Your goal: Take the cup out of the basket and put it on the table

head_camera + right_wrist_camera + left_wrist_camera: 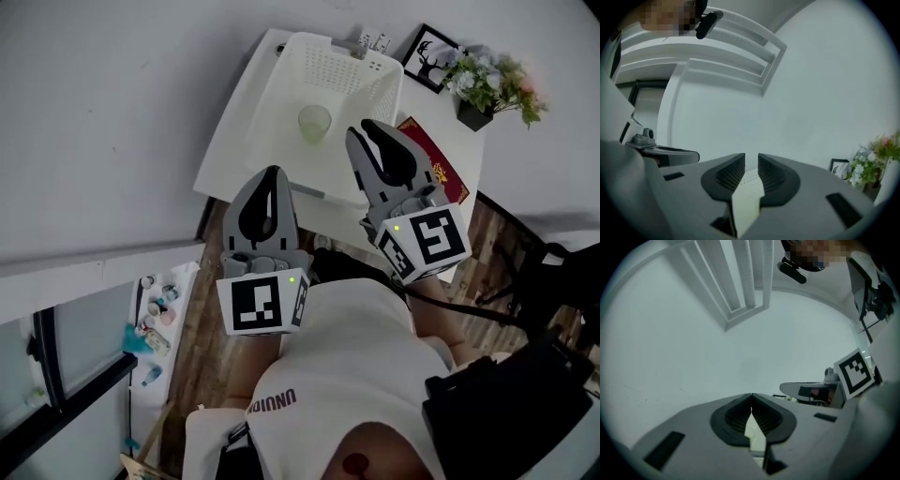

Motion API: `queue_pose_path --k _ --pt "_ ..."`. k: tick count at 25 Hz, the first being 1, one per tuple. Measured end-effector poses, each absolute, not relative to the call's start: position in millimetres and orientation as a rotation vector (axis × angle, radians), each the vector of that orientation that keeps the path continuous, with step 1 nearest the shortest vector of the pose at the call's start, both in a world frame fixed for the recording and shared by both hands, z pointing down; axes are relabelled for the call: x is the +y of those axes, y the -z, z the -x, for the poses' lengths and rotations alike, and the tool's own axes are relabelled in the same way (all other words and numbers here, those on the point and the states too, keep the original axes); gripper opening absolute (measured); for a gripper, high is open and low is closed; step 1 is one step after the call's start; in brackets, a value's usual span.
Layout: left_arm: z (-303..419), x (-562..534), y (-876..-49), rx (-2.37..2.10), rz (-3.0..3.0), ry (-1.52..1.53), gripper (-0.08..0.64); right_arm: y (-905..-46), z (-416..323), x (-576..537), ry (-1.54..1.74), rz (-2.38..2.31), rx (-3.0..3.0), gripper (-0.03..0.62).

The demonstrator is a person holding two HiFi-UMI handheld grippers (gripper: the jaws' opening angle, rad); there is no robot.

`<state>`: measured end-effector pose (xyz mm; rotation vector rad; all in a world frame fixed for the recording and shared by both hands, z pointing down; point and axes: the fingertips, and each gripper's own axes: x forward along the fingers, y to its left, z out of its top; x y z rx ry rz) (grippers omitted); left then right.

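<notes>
Cup (314, 123) stands, apparently upright, inside basket (356, 70) on table (234, 136), at 9 o'clock from right gripper (367, 128), whose jaws are slightly apart and empty. Left gripper (274, 172) jaws are closed and empty.

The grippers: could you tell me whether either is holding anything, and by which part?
Nothing is held: the left gripper is shut empty, the right gripper slightly open; the cup stands in the basket.
</notes>
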<state>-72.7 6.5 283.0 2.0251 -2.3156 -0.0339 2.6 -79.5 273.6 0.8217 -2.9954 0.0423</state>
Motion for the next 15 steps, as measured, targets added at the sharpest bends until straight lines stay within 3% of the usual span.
queue_pose_path --k 15 --pt "91.4 -22.6 -288.6 -2.311 -2.002 0.023 0.015 -315.7 52.0 -130.1 -0.037 -0.713 -2.883 0.209"
